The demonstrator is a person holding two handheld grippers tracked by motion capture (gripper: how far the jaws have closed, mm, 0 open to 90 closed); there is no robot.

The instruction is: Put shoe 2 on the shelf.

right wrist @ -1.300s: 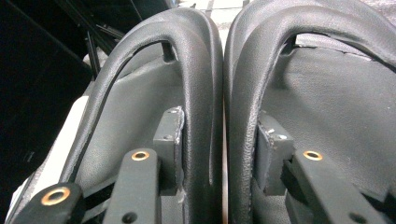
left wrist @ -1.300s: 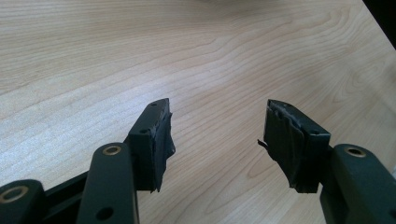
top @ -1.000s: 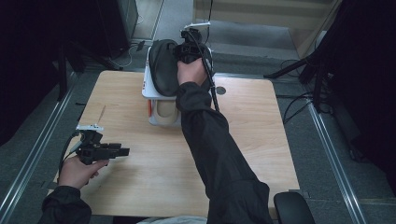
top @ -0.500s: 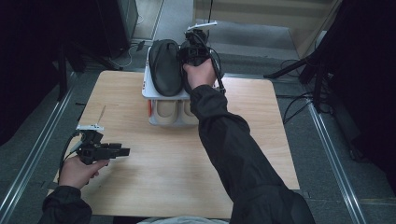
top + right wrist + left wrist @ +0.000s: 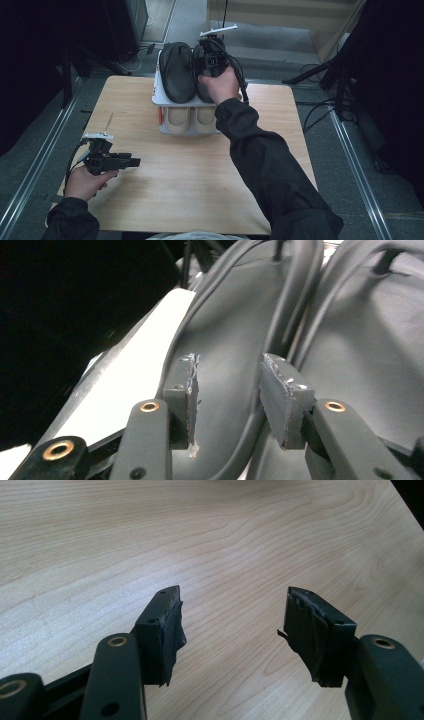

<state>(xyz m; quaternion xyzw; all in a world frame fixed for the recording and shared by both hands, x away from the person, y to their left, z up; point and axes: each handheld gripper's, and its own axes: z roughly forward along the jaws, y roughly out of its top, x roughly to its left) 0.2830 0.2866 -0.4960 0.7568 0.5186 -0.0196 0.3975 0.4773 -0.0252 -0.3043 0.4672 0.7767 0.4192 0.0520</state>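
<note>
Right tool (image 5: 212, 59) over the far end of the rack (image 5: 159, 97), jaws apart and just been closing, nothing pinched between them. Beneath lie two black shoes (image 5: 235, 340), sole-up, side by side, long axes running away from the person. Left tool (image 5: 131, 161) jaws apart, empty, resting on the tabletop (image 5: 190, 175), well apart from the rack; right is nearer.

Two shoes (image 5: 177, 70) side by side atop rack (image 5: 159, 97), table's (image 5: 200, 175) far edge
</note>
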